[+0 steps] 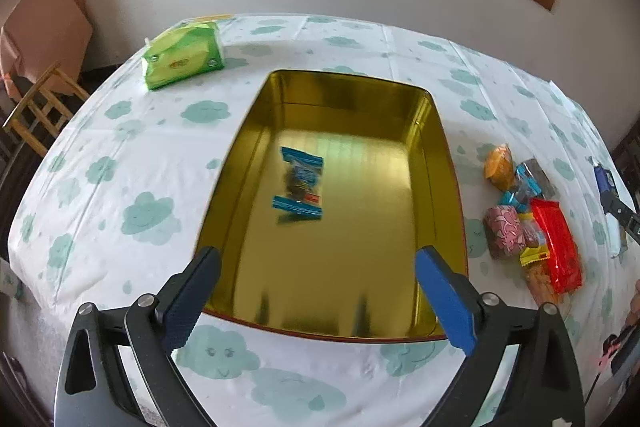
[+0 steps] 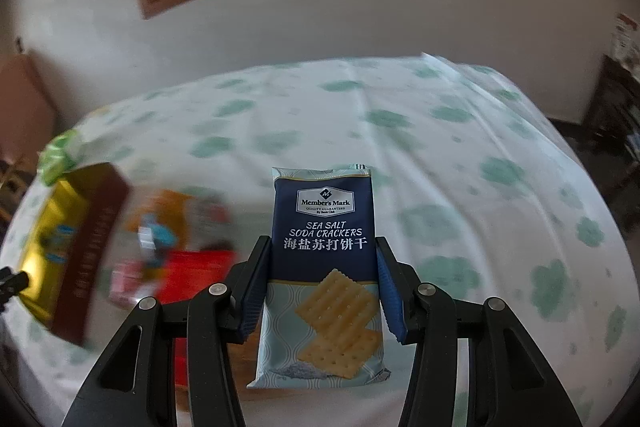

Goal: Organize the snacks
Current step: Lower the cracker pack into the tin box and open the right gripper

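Note:
A gold tin box [image 1: 436, 163] lies open on the cloud-print tablecloth. A blue wrapped snack [image 1: 300, 183] lies inside it. My left gripper [image 1: 320, 295] is open and empty above the box's near edge. A pile of snacks [image 1: 528, 223] lies to the right of the box: orange, pink, yellow and red packets. My right gripper [image 2: 318, 287] is shut on a blue soda cracker packet [image 2: 324, 267] and holds it above the table. The box [image 2: 52, 223] and the pile [image 2: 172, 247] show blurred at the left of the right wrist view.
A green tissue pack [image 1: 182, 55] lies at the table's far left. A wooden chair [image 1: 36, 111] stands left of the table. The right gripper [image 1: 612, 203] shows at the right edge of the left wrist view. A wall with a window is behind.

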The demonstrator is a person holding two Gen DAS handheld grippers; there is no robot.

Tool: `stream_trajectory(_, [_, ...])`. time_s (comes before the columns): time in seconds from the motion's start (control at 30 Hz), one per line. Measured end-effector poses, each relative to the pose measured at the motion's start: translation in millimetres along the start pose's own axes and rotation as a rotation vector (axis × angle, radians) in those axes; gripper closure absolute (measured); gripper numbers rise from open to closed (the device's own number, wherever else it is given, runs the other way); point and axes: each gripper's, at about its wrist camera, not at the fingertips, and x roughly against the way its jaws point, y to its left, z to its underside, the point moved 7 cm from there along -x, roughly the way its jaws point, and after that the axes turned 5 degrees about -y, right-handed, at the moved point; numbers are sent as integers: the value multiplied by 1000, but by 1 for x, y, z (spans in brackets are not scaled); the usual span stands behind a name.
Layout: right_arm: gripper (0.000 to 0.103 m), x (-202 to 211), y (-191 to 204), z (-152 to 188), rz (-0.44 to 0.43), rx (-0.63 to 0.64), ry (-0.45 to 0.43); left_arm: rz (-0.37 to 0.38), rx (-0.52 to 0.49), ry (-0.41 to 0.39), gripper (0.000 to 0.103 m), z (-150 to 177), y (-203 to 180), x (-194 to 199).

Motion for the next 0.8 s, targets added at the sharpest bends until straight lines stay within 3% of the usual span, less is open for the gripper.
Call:
stream_trajectory(0.4, [53,5,190,5,-321,146,42,-74,104,-21,7,0,54,13])
stream_trajectory(0.6, [53,-5,253,22,-386,194,74,-122,141,-14,7,4,80,15])
stream_trajectory(0.8, [53,-24,275,38,-373,211,121,-151,156,1,7,9,96,13])
